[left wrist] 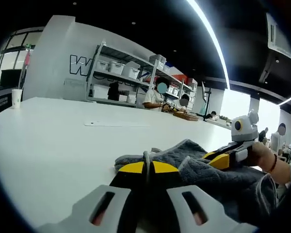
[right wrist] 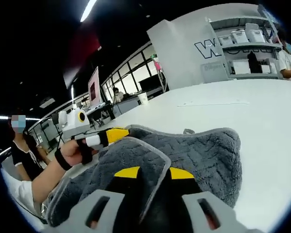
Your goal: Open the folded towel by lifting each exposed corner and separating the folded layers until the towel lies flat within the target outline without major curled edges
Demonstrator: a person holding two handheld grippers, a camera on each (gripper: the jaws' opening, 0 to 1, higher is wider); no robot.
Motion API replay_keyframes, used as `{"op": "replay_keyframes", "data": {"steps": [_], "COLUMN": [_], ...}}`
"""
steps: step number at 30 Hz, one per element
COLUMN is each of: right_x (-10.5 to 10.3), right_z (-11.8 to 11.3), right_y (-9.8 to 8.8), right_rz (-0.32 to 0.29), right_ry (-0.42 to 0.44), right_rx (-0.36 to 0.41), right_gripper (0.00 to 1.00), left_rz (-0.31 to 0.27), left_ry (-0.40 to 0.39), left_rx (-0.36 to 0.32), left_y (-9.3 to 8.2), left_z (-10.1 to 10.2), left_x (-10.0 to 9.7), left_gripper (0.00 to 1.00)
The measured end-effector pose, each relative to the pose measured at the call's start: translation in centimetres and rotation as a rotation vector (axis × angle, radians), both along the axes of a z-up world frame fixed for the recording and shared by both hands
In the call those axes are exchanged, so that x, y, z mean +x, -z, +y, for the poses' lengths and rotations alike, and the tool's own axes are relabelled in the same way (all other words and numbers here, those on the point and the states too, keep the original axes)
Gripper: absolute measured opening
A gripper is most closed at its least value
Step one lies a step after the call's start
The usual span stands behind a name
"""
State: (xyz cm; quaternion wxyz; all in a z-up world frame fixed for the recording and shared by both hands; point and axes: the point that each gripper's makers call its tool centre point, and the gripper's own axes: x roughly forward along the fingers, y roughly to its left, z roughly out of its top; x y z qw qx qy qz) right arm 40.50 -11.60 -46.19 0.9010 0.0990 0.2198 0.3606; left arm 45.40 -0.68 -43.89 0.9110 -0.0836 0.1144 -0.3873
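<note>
- Towel (left wrist: 218, 174), grey and thick, lies bunched on the white surface (left wrist: 53, 145), near the edge where the person stands; in the right gripper view the towel (right wrist: 199, 150) rises as a hump with its folds not flat.
- Left tongs (left wrist: 146, 170) have yellow and black tips pressed together on a thin edge of the towel, which stands up between them.
- Right tongs (right wrist: 148, 174) are pinching a bound edge of the towel too; the cloth runs between the two yellow tips and partly hides them.
- In the left gripper view the right tongs (left wrist: 218, 159) come in from the right, held by a hand (left wrist: 262, 155) with a dark band on the wrist, and their tips are pushed into the cloth.
- In the right gripper view the left tongs (right wrist: 109, 137) come in from the left, held by a hand (right wrist: 75, 151), with the tip at the far left fold of the towel.
- A thin pale outline (left wrist: 117, 124) is marked on the surface, well apart from the towel on the far side.
- A paper cup (left wrist: 16, 98) stands at the far left of the surface.
- Metal shelves (left wrist: 131, 77) with white boxes stand behind the surface, against a wall with large letters.
- Some people sit in the background near the shelves and at other desks.
</note>
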Motion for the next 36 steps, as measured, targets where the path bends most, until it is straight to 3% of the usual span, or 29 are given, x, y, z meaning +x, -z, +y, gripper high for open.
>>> {"op": "replay_keyframes", "data": {"steps": [3,7,11,14,17,24,26,27,36], "right_x": [-0.6,-1.0,-1.5,-1.8,-2.2,-3.3,-3.9,-4.1,-5.7], "right_z": [0.7,0.6,0.5,0.5,0.5,0.7,0.9,0.8,0.8], "right_y": [-0.1,-0.4,-0.5,-1.0,-1.3,-3.2,-4.2,-4.2,-5.9], "right_rz": [-0.002,-0.026,-0.044,-0.069,-0.082,-0.129,-0.173,-0.166,-0.205], "right_ry": [-0.012,-0.017,-0.024,-0.030,-0.028,-0.028,-0.048,-0.047,-0.081], "right_rx": [0.004,-0.002,-0.002,0.013,0.024,0.088,0.110,0.102,0.135], "right_gripper": [0.10,0.00,0.00,0.00,0.00,0.00,0.00,0.00,0.00], "left_rz": [0.010,0.006,0.023,0.025,0.052,0.048,0.066,0.081,0.084], "left_ry": [-0.003,-0.010,-0.027,-0.029,-0.052,-0.081,-0.088,-0.093,-0.091], "left_rx": [0.010,0.028,0.043,0.053,0.037,-0.007,-0.048,-0.058,-0.053], "left_y": [0.4,0.5,1.2,1.3,1.7,0.7,0.3,0.3,-0.5], "left_z": [-0.1,0.1,0.2,0.3,0.6,0.6,0.7,0.7,0.1], "left_x": [0.0,0.1,0.5,0.8,1.0,0.5,0.4,0.4,-0.3], "left_gripper": [0.05,0.06,0.11,0.02,0.02,0.01,0.01,0.01,0.00]}}
